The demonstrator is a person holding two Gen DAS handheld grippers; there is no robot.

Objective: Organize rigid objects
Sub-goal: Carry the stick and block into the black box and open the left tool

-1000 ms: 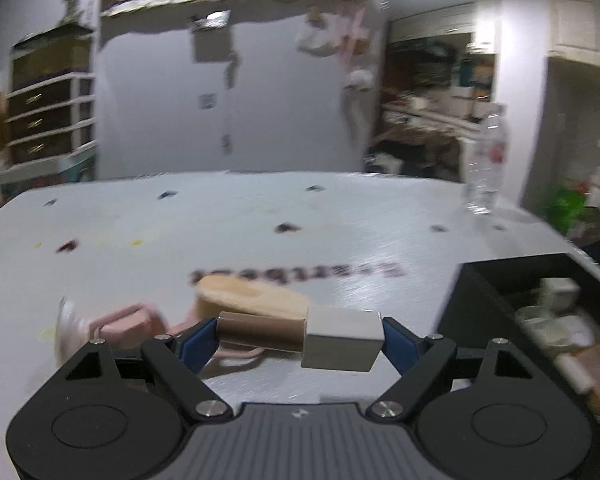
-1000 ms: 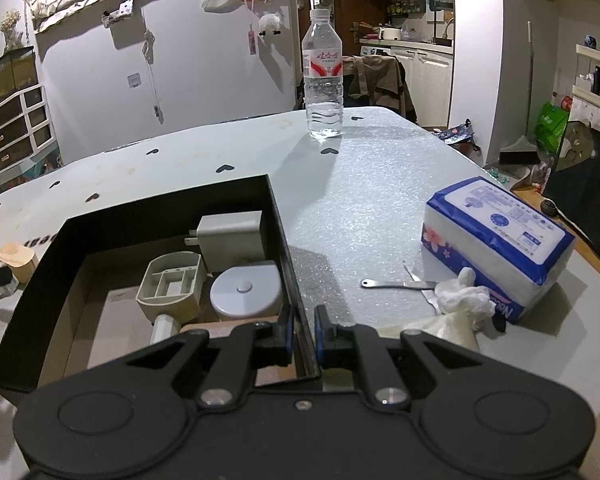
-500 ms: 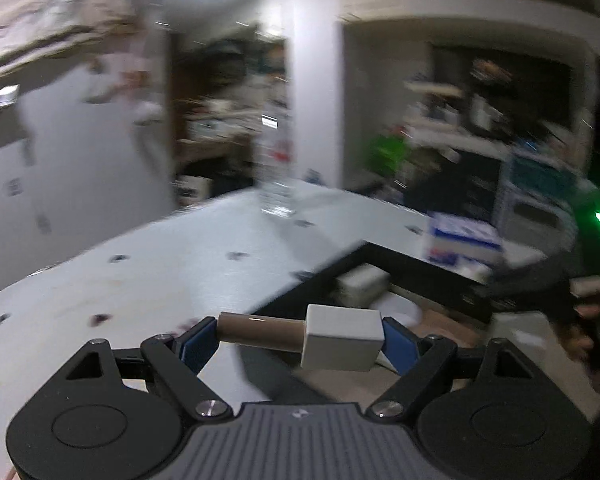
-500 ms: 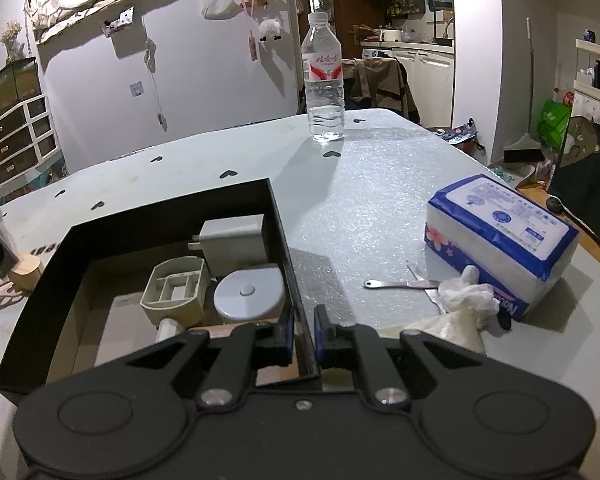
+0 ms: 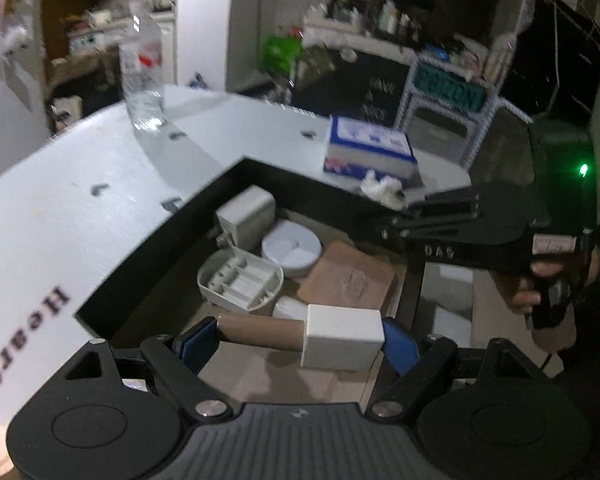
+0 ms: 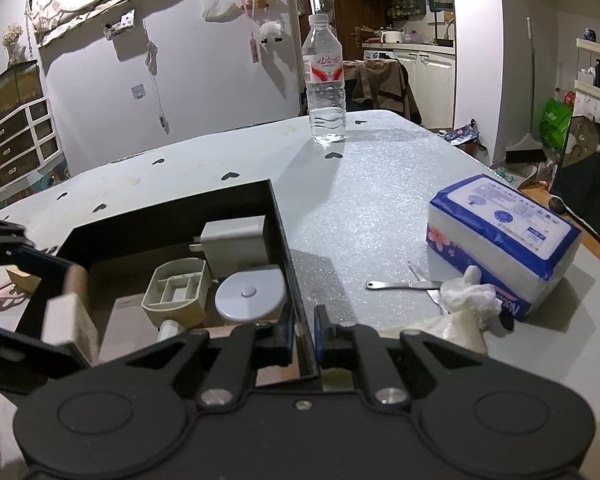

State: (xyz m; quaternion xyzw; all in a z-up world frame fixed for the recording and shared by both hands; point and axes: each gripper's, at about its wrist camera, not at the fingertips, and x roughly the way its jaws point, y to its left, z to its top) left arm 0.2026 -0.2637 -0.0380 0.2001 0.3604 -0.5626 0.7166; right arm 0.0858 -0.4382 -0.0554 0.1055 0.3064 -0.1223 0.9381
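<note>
- Left gripper [image 5: 300,338]: blue pads clamped endwise on the brown cylinder with a white rectangular block head [image 5: 300,336], held level so it clears the wall; it hangs over the near end of the black open-top box [image 5: 148,256]
- Right gripper [image 6: 301,328]: jaws pinched onto the box's right wall, likely to steady it
- Already inside, packed toward the far corner: white plug adapter [image 5: 246,212], round white disc [image 5: 291,245], grey compartmented tray [image 5: 240,280]
- Judgement: the bare cardboard floor [image 5: 348,280] is the free drop spot

Both wrist views close, facing, sharing black box [image 5: 228,184], left blurred
</note>
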